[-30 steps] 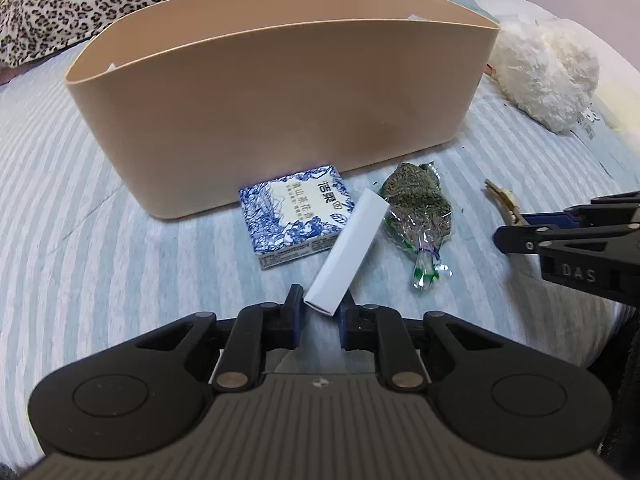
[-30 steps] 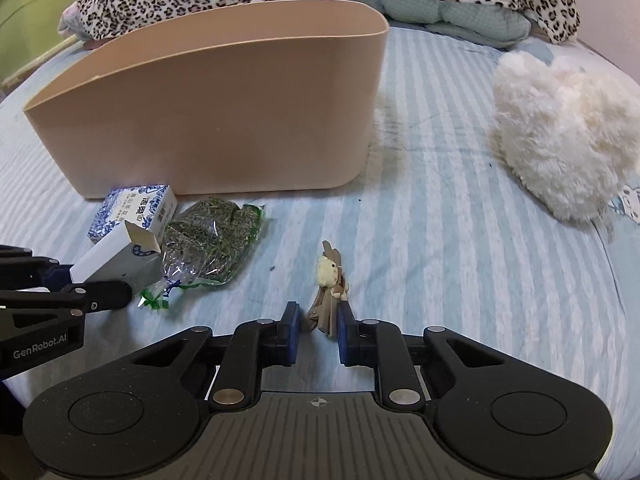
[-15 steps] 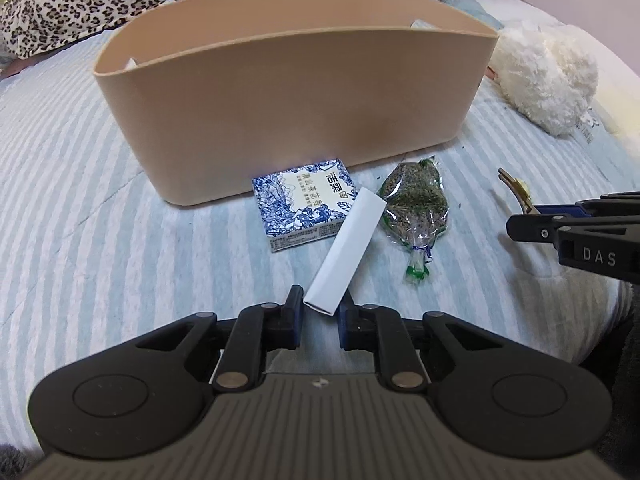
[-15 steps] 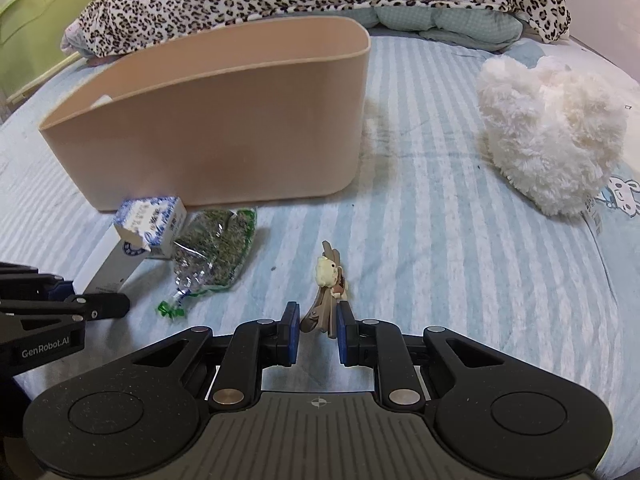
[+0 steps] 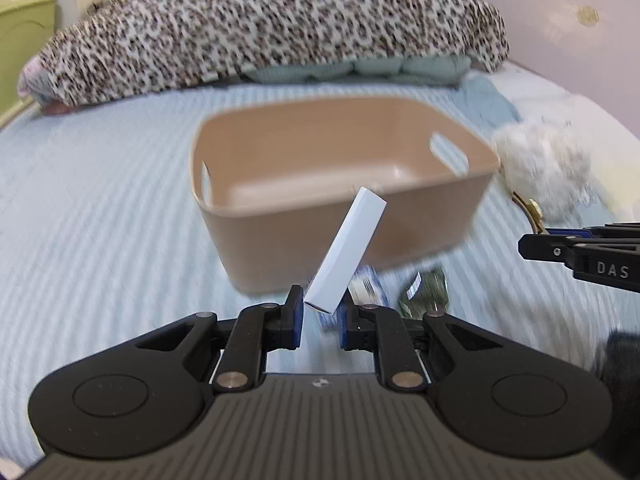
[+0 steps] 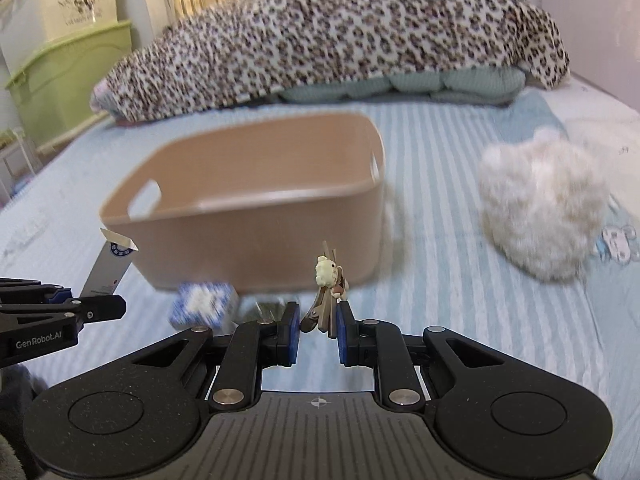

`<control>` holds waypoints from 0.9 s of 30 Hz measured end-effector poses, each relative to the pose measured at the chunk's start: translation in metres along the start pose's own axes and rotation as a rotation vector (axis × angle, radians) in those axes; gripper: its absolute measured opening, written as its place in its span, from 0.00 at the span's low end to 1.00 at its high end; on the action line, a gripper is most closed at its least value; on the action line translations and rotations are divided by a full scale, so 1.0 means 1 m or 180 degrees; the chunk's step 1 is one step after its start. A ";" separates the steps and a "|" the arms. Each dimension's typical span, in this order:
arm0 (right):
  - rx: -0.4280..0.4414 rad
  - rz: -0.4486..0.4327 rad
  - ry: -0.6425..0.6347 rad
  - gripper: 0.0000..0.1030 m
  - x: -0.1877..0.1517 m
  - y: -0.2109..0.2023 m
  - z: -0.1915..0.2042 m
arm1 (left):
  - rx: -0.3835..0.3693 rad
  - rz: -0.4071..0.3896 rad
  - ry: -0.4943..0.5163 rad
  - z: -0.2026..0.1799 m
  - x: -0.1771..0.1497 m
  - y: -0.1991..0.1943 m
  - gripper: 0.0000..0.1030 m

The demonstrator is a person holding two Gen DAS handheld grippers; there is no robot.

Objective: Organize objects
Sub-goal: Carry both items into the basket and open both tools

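Pinching the white box (image 5: 346, 250) between left gripper (image 5: 319, 318) pads; hairclip (image 6: 326, 298) between right gripper (image 6: 318, 330) pads

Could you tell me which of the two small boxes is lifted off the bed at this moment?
The plain white box, clamped in the left hand-held gripper, is off the bed; the blue-and-white patterned box lies on the bedsheet before the beige basket.

Your white slim box (image 5: 345, 251) tilts up before the open tan bin (image 5: 344, 196). Your hair clip (image 6: 326, 294) with its cream charm stands upright. Blue-patterned box (image 6: 202, 308) and green packet (image 5: 426, 290) lie near the bin's front wall.
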State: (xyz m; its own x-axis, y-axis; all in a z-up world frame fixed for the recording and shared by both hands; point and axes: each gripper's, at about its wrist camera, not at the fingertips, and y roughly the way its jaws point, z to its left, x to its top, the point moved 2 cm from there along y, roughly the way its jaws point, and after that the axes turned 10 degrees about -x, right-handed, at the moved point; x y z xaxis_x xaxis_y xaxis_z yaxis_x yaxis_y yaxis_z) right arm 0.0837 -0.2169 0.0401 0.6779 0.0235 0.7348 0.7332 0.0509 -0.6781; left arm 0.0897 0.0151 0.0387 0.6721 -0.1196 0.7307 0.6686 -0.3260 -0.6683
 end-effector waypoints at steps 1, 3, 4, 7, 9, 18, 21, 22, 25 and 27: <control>0.0012 -0.0041 0.0004 0.16 0.004 -0.002 0.001 | 0.0022 -0.0038 0.0008 0.002 0.005 -0.002 0.18; 0.0046 -0.0142 0.0011 0.16 0.018 -0.006 0.004 | 0.0074 -0.0099 0.0021 0.005 0.017 -0.002 0.18; 0.0056 -0.0178 0.0014 0.16 0.023 -0.007 0.005 | 0.0110 -0.0122 0.0018 0.006 0.022 -0.002 0.18; 0.0072 -0.0290 0.0023 0.16 0.040 -0.006 0.009 | 0.0214 -0.0171 0.0021 0.009 0.039 0.003 0.18; 0.0071 -0.0327 0.0022 0.16 0.050 -0.001 0.010 | 0.0261 -0.0202 0.0047 0.010 0.048 0.007 0.18; -0.0043 -0.0265 0.0007 0.16 0.077 0.048 0.018 | 0.0413 -0.0148 0.0007 0.020 0.085 0.056 0.18; -0.0089 -0.0175 -0.0002 0.16 0.082 0.070 0.019 | 0.0444 -0.0051 -0.0023 0.025 0.088 0.075 0.18; -0.0104 -0.0143 -0.0014 0.16 0.083 0.076 0.020 | 0.0458 -0.0016 -0.0030 0.027 0.088 0.082 0.18; -0.0148 -0.0042 -0.0048 0.16 0.084 0.093 0.022 | 0.0486 0.0111 -0.0063 0.032 0.086 0.101 0.18; -0.0164 0.0048 -0.0070 0.16 0.083 0.103 0.024 | 0.0497 0.0187 -0.0087 0.035 0.082 0.112 0.18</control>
State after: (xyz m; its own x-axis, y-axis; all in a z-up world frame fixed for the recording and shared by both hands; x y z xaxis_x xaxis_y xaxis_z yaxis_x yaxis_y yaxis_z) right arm 0.2145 -0.1858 0.0318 0.6878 0.0459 0.7244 0.7252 -0.0009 -0.6885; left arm 0.2308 0.0018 0.0194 0.7185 -0.1078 0.6871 0.6678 -0.1693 -0.7248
